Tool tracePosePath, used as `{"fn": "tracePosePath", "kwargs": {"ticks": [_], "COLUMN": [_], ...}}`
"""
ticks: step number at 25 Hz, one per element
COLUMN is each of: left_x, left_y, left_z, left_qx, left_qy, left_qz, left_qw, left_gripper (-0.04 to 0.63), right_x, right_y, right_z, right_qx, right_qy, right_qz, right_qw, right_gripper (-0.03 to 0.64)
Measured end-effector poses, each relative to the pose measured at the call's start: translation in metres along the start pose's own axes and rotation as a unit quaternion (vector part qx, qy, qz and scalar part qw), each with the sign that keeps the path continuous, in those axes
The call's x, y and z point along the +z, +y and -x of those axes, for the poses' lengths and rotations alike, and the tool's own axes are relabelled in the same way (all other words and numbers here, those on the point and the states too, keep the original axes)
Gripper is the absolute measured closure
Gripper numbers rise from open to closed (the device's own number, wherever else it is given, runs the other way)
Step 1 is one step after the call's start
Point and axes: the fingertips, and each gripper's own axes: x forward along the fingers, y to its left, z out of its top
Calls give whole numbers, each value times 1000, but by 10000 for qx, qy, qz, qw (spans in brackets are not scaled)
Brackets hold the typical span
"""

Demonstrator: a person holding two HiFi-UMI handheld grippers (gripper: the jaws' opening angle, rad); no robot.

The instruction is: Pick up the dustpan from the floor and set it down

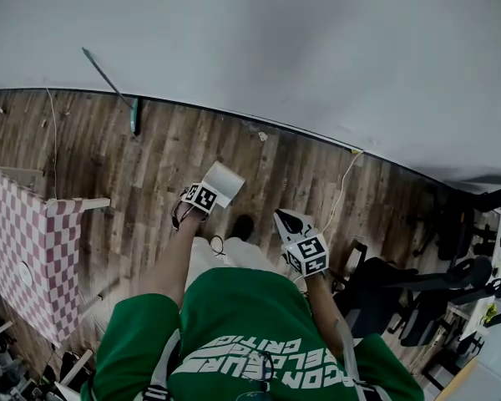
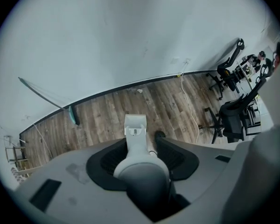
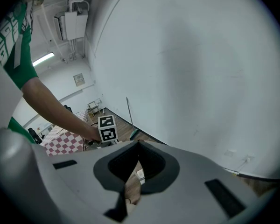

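Note:
The pale grey dustpan (image 1: 224,180) stands on the wood floor (image 1: 150,165) just in front of me. Its handle (image 2: 135,127) rises toward the camera in the left gripper view. My left gripper (image 1: 205,194) points straight down over that handle. The handle lies between its jaws, and one dark fingertip (image 2: 159,135) shows just right of it with a thin gap. The other finger is hidden behind the handle. My right gripper (image 1: 288,222) hovers to the right, above the floor, holding nothing I can see. Its jaws are sunk in the dark recess (image 3: 135,164) and their state is unclear.
A broom (image 1: 134,115) with a teal head leans on the white wall (image 1: 317,48). A table with a red checked cloth (image 1: 21,241) stands at the left. Black office chairs (image 1: 417,295) crowd the right, and a white cable (image 1: 342,182) runs across the floor.

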Motion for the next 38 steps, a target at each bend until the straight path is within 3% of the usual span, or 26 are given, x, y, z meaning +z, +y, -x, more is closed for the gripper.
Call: {"fn": "tracePosePath", "kwargs": {"ticks": [5,20,38], "left_x": [-7,-18,-60], "left_y": [9,13,22], "left_z": [-3,-3,25], "left_qx": [357,815,624], "left_qy": [183,197,-221], "left_qz": [-33,-105,199], "left_qw": [9992,9964,9976], "left_gripper": [445,495,491], "right_x": [-1,-2,21], "right_y": [-1,0,27], "right_z": [-3,-5,-10], "right_qx": [-5,-83,-241], "right_qy": [55,115,-57], "right_qz": [-42,-27,136], "right_qw": [10000,9999,9996], "right_gripper": [609,609,609]}}
